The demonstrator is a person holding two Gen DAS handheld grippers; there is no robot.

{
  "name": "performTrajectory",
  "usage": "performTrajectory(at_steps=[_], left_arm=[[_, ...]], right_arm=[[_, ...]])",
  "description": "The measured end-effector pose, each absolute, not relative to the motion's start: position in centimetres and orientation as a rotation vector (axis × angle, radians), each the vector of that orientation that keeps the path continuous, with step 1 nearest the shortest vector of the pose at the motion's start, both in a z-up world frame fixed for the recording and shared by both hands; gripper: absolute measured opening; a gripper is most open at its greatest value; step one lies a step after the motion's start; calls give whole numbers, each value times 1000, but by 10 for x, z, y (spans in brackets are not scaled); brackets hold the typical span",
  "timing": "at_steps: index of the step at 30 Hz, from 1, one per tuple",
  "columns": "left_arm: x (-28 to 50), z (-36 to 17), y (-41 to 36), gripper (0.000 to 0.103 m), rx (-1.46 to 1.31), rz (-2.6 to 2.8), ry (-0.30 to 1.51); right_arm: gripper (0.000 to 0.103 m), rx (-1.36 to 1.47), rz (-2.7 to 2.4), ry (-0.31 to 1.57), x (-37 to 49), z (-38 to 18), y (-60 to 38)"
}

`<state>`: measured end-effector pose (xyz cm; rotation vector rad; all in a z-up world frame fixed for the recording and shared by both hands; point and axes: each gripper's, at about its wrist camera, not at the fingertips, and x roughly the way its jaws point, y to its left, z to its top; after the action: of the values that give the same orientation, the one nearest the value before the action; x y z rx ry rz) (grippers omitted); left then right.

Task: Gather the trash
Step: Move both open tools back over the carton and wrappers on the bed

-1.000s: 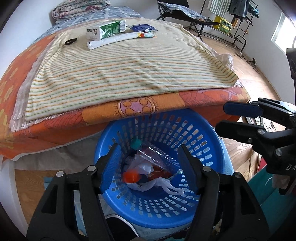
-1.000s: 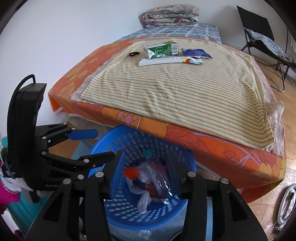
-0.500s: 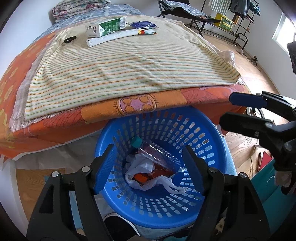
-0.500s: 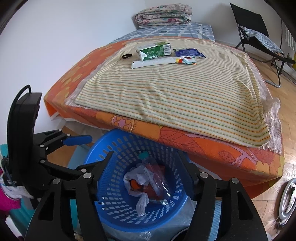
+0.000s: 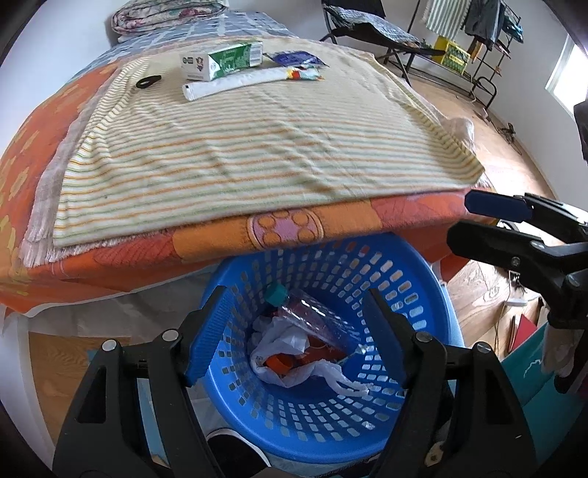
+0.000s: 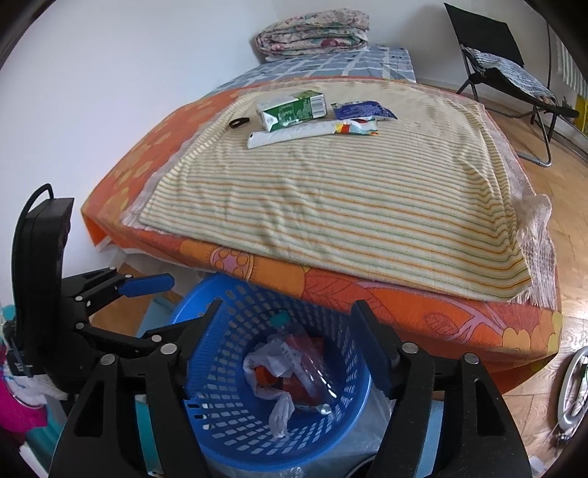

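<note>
The left claw (image 5: pixel 294 331) hangs over a blue basket (image 5: pixel 422 294) with its jaws spread wide and nothing between them. The right claw (image 6: pixel 286 342) hovers over the same basket (image 6: pixel 228 434) from the other side; its jaws are opening, and they too hold nothing. Each claw shows at the edge of the other's view, the right one (image 5: pixel 477 220) at the far right of the left view and the left one (image 6: pixel 147 294) at the left of the right view. Down in the basket lie a clear plastic bottle (image 5: pixel 316 320) with a teal cap, a crumpled white plastic bag (image 5: pixel 286 342) and some orange scraps (image 5: pixel 279 362). The basket stands on the floor, tucked against the near edge of a bed (image 5: pixel 110 253) with an orange patterned cover. A striped cream blanket (image 5: pixel 257 147) is spread over the bed. Far across it more trash lies close together: a green and white carton (image 5: pixel 224 60) on its side, a white tube (image 5: pixel 235 82) just in front of it, a blue wrapper (image 5: pixel 294 59) and a small colourful wrapper (image 5: pixel 305 74) to the right, and a small black loop (image 5: pixel 148 81) to the left. A folded quilt (image 6: pixel 312 29) sits at the far end of the bed, and a black folding chair (image 6: pixel 496 66) stands on the wooden floor to the right.
</note>
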<state>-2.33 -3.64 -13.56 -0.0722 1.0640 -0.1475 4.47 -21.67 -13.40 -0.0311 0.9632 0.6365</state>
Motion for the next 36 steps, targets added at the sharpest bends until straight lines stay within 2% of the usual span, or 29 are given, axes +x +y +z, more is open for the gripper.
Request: performTrajectory(at_steps=[12,22,36], left_arm=[[2,-112,-21,76,-118,-128,1013],[37,-72,7,76,-150,-84,923],[99,-51,58,76,-194,-12,872]], right_arm=[[72,42,633,948,69,-122,-220],[72,86,648,885,101,-94,-209],[72,243,623,883,190,-76,-196]])
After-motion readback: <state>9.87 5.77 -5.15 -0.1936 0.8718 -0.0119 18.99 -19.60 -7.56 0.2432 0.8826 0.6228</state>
